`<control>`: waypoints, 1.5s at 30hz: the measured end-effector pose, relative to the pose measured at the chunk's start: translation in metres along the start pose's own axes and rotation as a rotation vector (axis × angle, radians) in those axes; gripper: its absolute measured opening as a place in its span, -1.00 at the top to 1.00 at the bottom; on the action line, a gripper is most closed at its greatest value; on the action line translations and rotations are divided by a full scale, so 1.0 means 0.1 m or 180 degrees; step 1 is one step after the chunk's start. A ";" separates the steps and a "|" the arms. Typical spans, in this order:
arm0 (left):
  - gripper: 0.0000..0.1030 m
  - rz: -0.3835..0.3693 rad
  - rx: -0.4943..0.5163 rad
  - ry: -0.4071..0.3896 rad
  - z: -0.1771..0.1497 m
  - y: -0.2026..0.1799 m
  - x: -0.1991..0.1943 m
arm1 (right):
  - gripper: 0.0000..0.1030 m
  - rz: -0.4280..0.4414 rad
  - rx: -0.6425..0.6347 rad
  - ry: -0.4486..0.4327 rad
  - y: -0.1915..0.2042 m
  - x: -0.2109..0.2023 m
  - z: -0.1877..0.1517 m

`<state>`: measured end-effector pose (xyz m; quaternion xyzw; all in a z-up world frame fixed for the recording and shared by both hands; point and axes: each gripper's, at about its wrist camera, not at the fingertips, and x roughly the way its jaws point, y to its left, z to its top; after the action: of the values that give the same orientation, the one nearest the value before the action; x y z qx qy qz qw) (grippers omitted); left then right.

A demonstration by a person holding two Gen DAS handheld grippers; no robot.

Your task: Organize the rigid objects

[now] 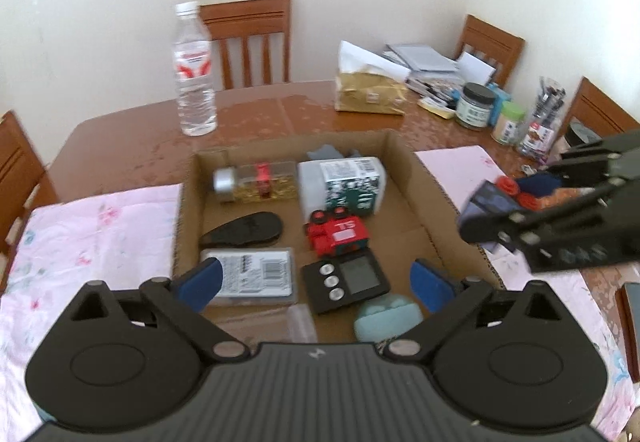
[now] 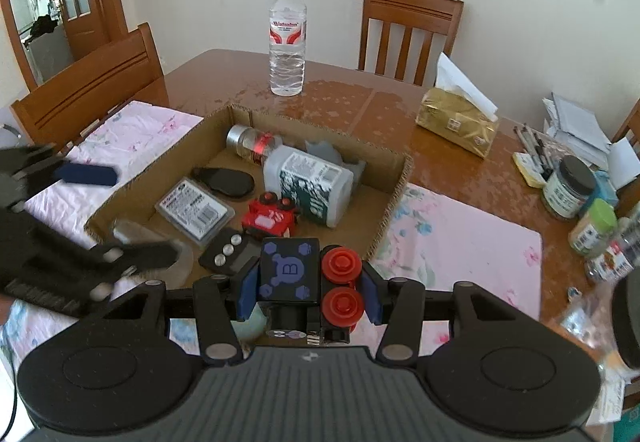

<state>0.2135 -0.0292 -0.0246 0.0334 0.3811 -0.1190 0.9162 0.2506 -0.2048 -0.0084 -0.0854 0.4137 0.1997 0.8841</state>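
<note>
Your right gripper (image 2: 308, 288) pinches the black toy truck (image 2: 310, 282) just outside the cardboard box (image 2: 394, 185)'s right wall, its length lying along the fingers, while your spread left gripper (image 1: 316, 282) hovers empty over the box's near edge.

Corrugated cardboard box (image 2: 394, 181), matt brown, rough cut edges. Wooden table (image 2: 448, 161) glossy, reflective. Pink floral cloth (image 2: 460, 238) matt, soft. Far water bottle (image 2: 287, 37) clear plastic. Toy truck (image 1: 336, 236) glossy red plastic.
</note>
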 end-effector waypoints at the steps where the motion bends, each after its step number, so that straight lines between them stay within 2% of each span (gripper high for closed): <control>1: -0.94 0.0024 -0.0035 0.0004 -0.02 0.02 -0.03 | -0.07 0.0009 0.0006 0.0005 0.01 0.06 0.03; 6: -0.96 0.0306 -0.0060 -0.0066 -0.09 0.07 -0.17 | -0.13 -0.0027 0.0058 0.0062 0.06 0.32 0.17; 7: -0.99 0.0359 -0.0063 -0.0070 -0.09 0.08 -0.19 | -0.21 -0.0053 0.0064 0.0059 0.07 0.36 0.19; 9: -0.99 0.0429 -0.0081 -0.0083 -0.10 0.10 -0.21 | -0.81 -0.0149 0.0097 0.0056 0.10 0.40 0.22; 12: -0.99 0.0464 -0.0127 -0.0096 -0.11 0.13 -0.26 | -0.93 -0.0224 0.0149 -0.0025 0.13 0.35 0.23; 15: -0.99 0.0512 -0.0177 -0.0099 -0.08 0.17 -0.31 | -1.00 -0.0296 0.0231 0.0047 0.15 0.27 0.25; 21: -0.99 0.0632 -0.0234 0.0015 0.02 0.21 -0.42 | -1.00 -0.0539 0.0362 0.0387 0.30 0.09 0.25; 25: -0.99 0.0651 -0.0328 0.0212 0.10 0.23 -0.47 | -1.00 -0.0632 0.0544 0.0518 0.41 -0.05 0.21; 32: -0.99 0.0721 -0.0293 0.0388 0.16 0.21 -0.52 | -1.00 -0.0769 0.0769 0.0538 0.56 -0.25 0.15; 45: -0.99 0.0765 -0.0335 0.0466 0.20 0.25 -0.55 | -1.00 -0.0889 0.0840 0.0485 0.61 -0.37 0.14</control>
<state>0.1962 0.0030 0.0278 0.0393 0.4458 0.0144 0.8941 0.2135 -0.1557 0.0297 -0.0403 0.4861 0.0122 0.8729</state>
